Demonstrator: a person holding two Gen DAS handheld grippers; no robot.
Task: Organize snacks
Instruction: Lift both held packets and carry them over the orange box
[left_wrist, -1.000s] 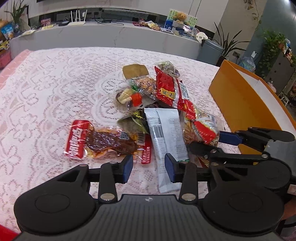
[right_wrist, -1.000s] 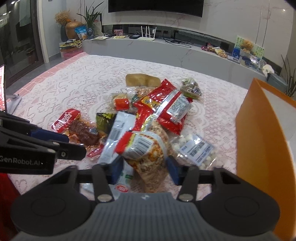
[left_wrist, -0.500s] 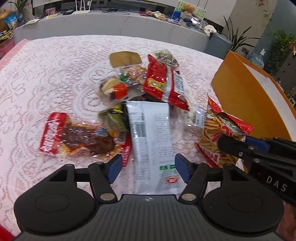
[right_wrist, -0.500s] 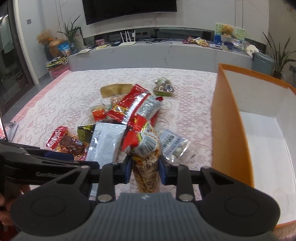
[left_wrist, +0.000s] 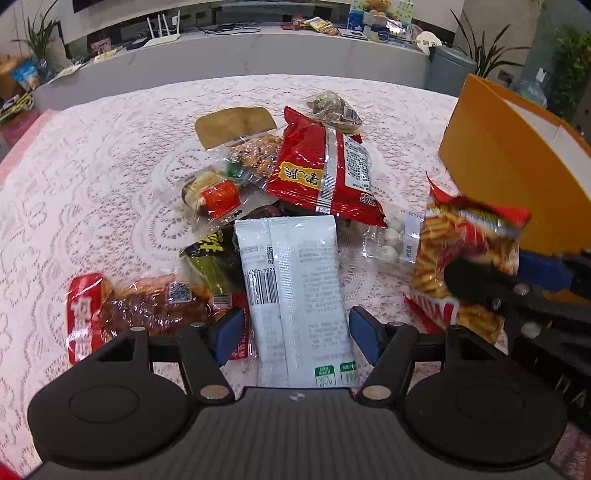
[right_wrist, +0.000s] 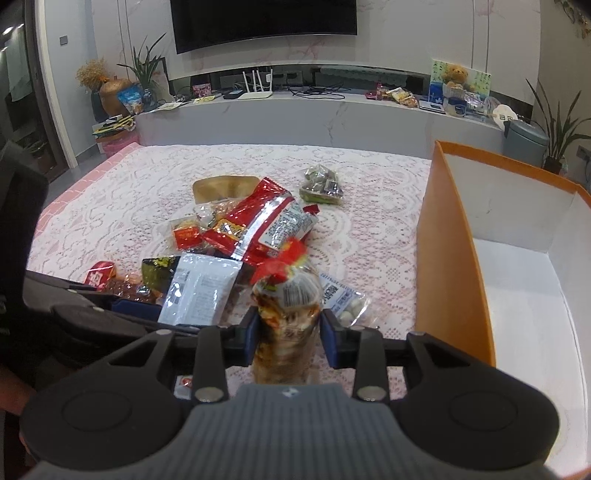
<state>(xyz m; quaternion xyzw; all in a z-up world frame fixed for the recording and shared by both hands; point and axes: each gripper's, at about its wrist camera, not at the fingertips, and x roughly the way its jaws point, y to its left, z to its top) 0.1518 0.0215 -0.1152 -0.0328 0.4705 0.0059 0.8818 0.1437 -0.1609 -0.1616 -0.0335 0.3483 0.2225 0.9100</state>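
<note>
A pile of snack packets lies on the lace tablecloth (left_wrist: 92, 184). My left gripper (left_wrist: 295, 336) is open and points down at a white packet (left_wrist: 295, 280), whose near end lies between the blue pads without touching them. My right gripper (right_wrist: 288, 334) holds a red-and-clear bag of stick snacks (right_wrist: 286, 295) upright above the cloth, both pads against its sides, while the jaws ease open slightly. In the left wrist view that bag (left_wrist: 465, 251) hangs just left of the orange box (left_wrist: 498, 166).
The orange box (right_wrist: 450, 258) has a white inside with nothing in it. In the pile are a big red bag (left_wrist: 325, 170), a red meat packet (left_wrist: 147, 310), a green packet (left_wrist: 214, 258), a clear packet of white balls (left_wrist: 391, 240) and a brown pouch (left_wrist: 232, 125).
My left gripper opened wider and moved in over the white packet. My right gripper closed on the stick-snack bag, lifted it from the pile and carried it right, beside the box.
</note>
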